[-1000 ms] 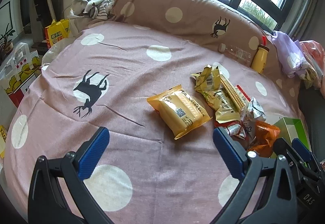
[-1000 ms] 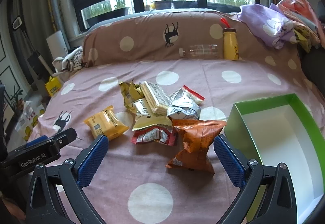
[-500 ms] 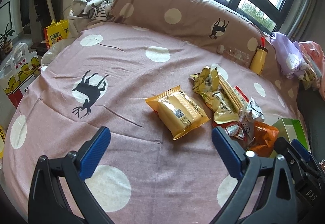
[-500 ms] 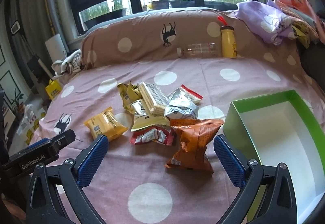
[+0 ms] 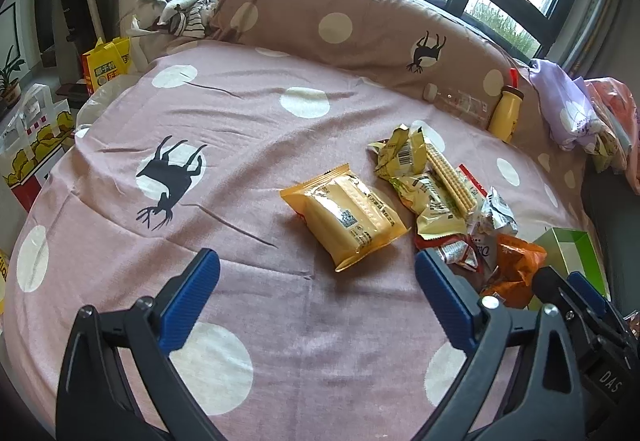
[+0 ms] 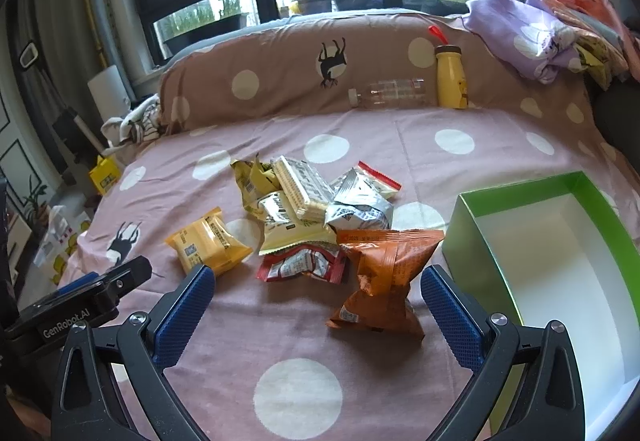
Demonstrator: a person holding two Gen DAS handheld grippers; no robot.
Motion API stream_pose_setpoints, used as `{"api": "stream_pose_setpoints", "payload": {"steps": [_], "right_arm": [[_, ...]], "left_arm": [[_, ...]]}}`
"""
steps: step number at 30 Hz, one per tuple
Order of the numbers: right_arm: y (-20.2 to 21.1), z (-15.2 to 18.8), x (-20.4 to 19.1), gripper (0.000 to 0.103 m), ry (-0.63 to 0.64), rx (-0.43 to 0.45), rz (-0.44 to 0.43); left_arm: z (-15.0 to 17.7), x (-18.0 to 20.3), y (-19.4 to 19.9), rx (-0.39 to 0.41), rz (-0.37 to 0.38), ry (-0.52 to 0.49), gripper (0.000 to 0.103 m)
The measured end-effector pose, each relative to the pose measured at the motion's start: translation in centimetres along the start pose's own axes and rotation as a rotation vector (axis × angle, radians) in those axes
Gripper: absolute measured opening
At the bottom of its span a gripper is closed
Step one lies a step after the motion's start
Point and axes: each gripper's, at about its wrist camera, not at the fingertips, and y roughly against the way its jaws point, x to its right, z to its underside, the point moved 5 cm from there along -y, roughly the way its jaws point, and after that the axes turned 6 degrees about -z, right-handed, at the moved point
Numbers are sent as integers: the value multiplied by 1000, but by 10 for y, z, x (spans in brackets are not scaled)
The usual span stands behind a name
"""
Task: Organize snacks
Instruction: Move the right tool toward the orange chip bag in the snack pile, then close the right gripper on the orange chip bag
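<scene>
**Snacks heaped on the spotted bed, both grippers spread and empty**

Above the pink dotted bedspread (image 5: 240,145), the left wrist view shows the left gripper (image 5: 316,285) with its blue-padded fingers spread wide and nothing between them. Just ahead lies a yellow snack packet (image 5: 348,217), flat and a little apart from the snack pile (image 5: 436,185) to its right. A corner of the green box (image 5: 568,257) shows past the pile.

From the right wrist view, the right gripper (image 6: 316,301) is likewise spread and empty. An orange bag (image 6: 384,273) stands crumpled between its fingertips, at the near edge of the pile. The green box, white inside and empty, sits on the bedspread to the right, just beside the orange bag. A yellow bottle (image 6: 450,81) stands against the brown pillow (image 6: 280,77), beside a clear bottle (image 6: 388,93) lying on its side.
</scene>
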Motion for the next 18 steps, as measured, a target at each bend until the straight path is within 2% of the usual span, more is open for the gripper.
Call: {"api": "stream_pose_setpoints", "payload": {"steps": [4, 6, 12, 18], "right_arm": [[2, 0, 3, 102, -44, -13, -57], [3, -1, 6, 95, -71, -19, -83], [0, 1, 22, 78, -140, -60, -90], [-6, 5, 35, 76, -207, -105, -80]], "left_arm": [[2, 5, -1, -14, 33, 0, 89], [3, 9, -2, -30, 61, 1, 85], [9, 24, -2, -61, 141, -1, 77], [18, 42, -7, -99, 190, -40, 68]]}}
